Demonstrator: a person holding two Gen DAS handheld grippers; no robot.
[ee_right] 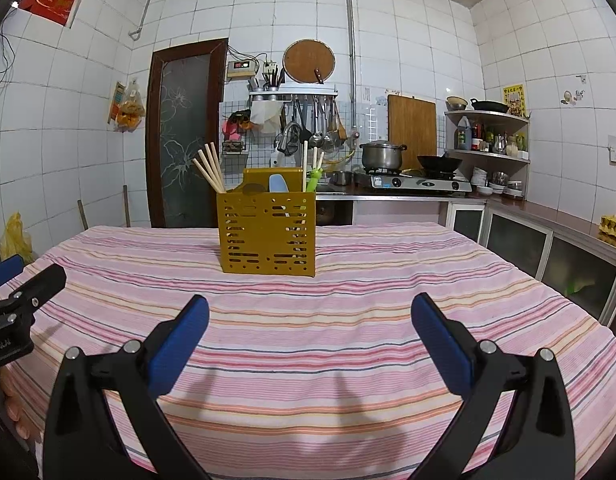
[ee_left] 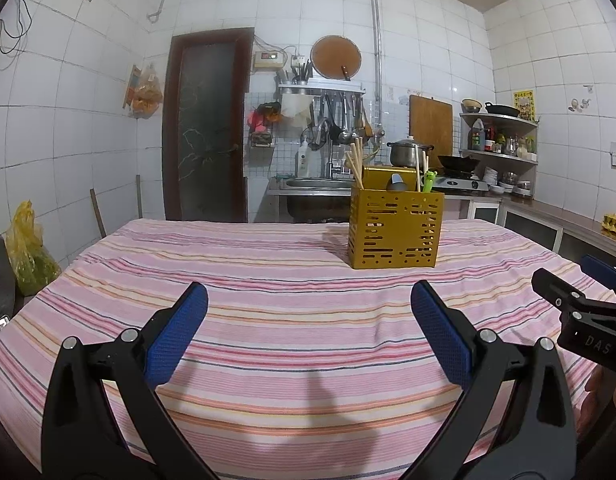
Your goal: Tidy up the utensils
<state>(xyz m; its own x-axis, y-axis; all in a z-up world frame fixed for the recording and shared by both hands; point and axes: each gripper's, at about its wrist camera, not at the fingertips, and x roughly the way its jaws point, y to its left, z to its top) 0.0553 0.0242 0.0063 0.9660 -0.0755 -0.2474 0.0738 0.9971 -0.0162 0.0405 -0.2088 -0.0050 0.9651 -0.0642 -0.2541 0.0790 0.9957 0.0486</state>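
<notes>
Striped cloth (ee_right: 308, 320) covers our counter; the gold utensil caddy (ee_right: 267, 232) stands mid-cloth, chopsticks (ee_right: 209, 168) inside. Before it, our left gripper (ee_left: 308, 300) and right gripper (ee_right: 310, 312) hold jaws open, empty. Snagging protruding chopsticks could tip the caddy.

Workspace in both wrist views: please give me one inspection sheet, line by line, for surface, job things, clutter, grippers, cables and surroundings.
Surface: table under a pink striped cloth.
Job's things: yellow perforated caddy upright on the cloth, holding wooden chopsticks, a blue utensil and a green utensil.
Clutter: nothing seen on the cloth.
Grippers: left gripper and right gripper both open, empty, short of the caddy.
Cables: black wires on the left wall.
Surroundings: tiled kitchen, door, gas stove with pot.
</notes>
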